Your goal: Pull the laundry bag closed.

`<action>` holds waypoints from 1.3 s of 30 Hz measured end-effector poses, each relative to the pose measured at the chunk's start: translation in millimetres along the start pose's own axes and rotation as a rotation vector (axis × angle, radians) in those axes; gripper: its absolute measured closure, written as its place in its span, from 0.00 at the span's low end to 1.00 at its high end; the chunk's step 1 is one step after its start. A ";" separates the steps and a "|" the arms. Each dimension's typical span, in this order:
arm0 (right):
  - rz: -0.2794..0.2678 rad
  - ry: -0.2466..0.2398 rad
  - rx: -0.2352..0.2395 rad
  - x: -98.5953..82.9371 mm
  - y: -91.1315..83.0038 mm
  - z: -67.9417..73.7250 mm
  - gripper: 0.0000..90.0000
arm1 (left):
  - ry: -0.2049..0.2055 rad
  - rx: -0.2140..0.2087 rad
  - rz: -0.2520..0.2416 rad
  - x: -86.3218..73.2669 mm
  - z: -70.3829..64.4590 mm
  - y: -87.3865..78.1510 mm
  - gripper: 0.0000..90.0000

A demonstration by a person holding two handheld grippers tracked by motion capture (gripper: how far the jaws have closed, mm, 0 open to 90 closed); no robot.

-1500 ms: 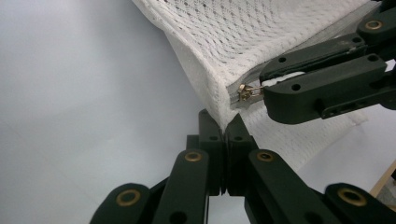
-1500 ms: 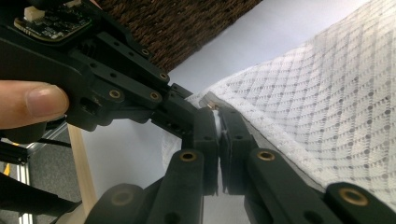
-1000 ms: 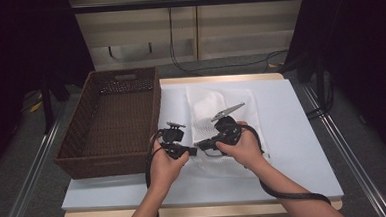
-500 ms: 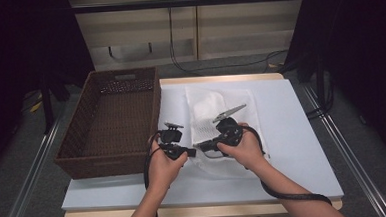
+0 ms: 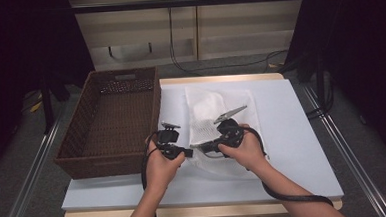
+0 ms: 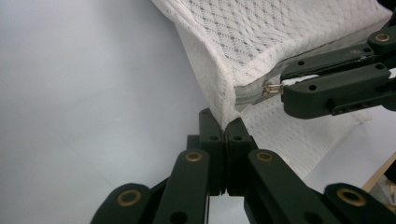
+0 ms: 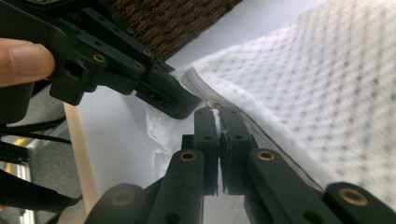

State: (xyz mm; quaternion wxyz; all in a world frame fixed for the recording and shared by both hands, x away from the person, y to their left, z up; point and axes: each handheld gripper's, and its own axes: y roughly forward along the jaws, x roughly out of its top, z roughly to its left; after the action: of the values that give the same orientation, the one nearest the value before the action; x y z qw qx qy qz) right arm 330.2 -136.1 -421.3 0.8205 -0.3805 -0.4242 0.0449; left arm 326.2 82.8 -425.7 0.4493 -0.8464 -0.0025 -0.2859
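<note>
A white mesh bag (image 5: 216,107) lies flat on the white table (image 5: 297,133), its near end lifted between two hand-held grippers. My left gripper (image 5: 187,152) is shut on the bag's corner fabric (image 6: 227,122), just below the zip. My right gripper (image 5: 199,146) faces it from the right, jaws closed on the small brass zipper pull (image 6: 272,87). In the right gripper view the pull (image 7: 213,104) shows at my right gripper's tips (image 7: 218,113), with the left gripper (image 7: 184,100) close in front and the mesh (image 7: 322,88) spreading to the right.
A dark brown wicker basket (image 5: 114,117) stands on the table's left part, close beside the left hand, and its weave (image 7: 187,14) shows behind the grippers. The right gripper's cable (image 5: 295,195) trails off the front edge.
</note>
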 end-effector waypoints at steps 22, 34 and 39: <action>0.011 0.044 0.007 -13.8 -10.5 -10.0 0.96 | 0.000 0.022 0.024 -2.7 -0.9 1.5 0.99; 0.024 0.030 -0.017 -18.3 -10.8 -9.8 0.96 | -0.002 0.033 0.040 -3.7 2.1 2.2 0.99; 0.016 0.045 -0.004 -21.3 -14.2 -12.4 0.96 | -0.005 0.036 0.040 -3.3 -0.2 2.8 0.99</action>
State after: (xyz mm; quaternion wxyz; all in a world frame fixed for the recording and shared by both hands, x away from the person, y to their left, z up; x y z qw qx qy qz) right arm 322.2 -161.8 -430.3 0.8287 -0.3864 -0.4028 0.0421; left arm 324.1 81.8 -429.4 0.4702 -0.8387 0.0081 -0.2746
